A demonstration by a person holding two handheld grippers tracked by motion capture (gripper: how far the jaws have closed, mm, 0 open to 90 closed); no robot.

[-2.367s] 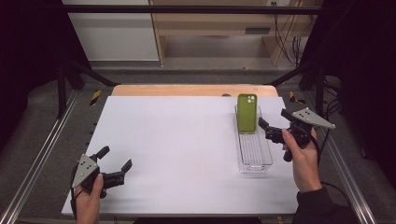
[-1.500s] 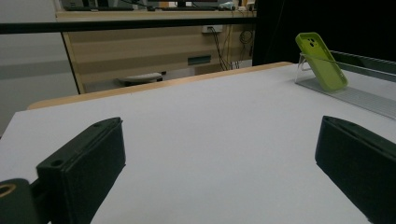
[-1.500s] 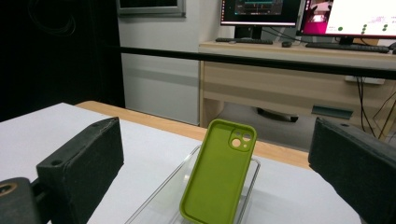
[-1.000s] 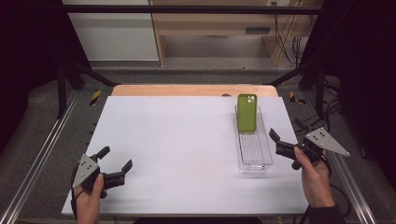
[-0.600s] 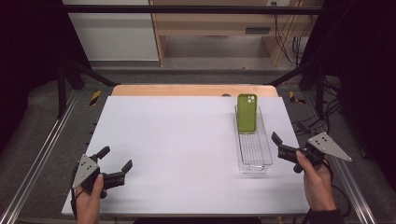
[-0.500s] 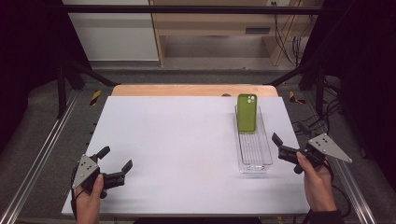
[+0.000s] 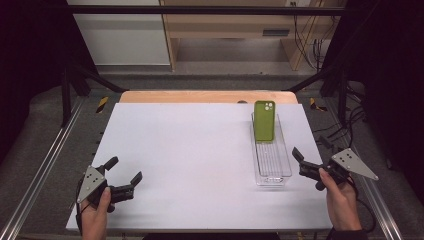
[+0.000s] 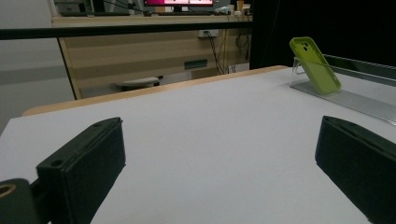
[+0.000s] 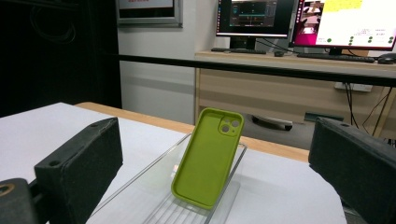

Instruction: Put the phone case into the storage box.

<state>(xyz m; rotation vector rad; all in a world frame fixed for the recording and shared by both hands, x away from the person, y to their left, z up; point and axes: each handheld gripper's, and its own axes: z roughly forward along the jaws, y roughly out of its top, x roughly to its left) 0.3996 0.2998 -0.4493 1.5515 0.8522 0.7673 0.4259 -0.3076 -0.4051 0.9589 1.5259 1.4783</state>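
The phone case (image 7: 263, 120) leans in the far end of the clear tray (image 7: 280, 162); right gripper (image 7: 306, 167) beside the tray and left gripper (image 7: 124, 176) at near left have spread, empty jaws.

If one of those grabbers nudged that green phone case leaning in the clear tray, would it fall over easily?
Probably yes. The green phone case stands tilted against the end wall of the clear tray, resting only on its bottom edge, so a light push could tip or slide it. It looks thin and hollow, likely light and slightly bendy. The tray's smooth plastic may let it slip.
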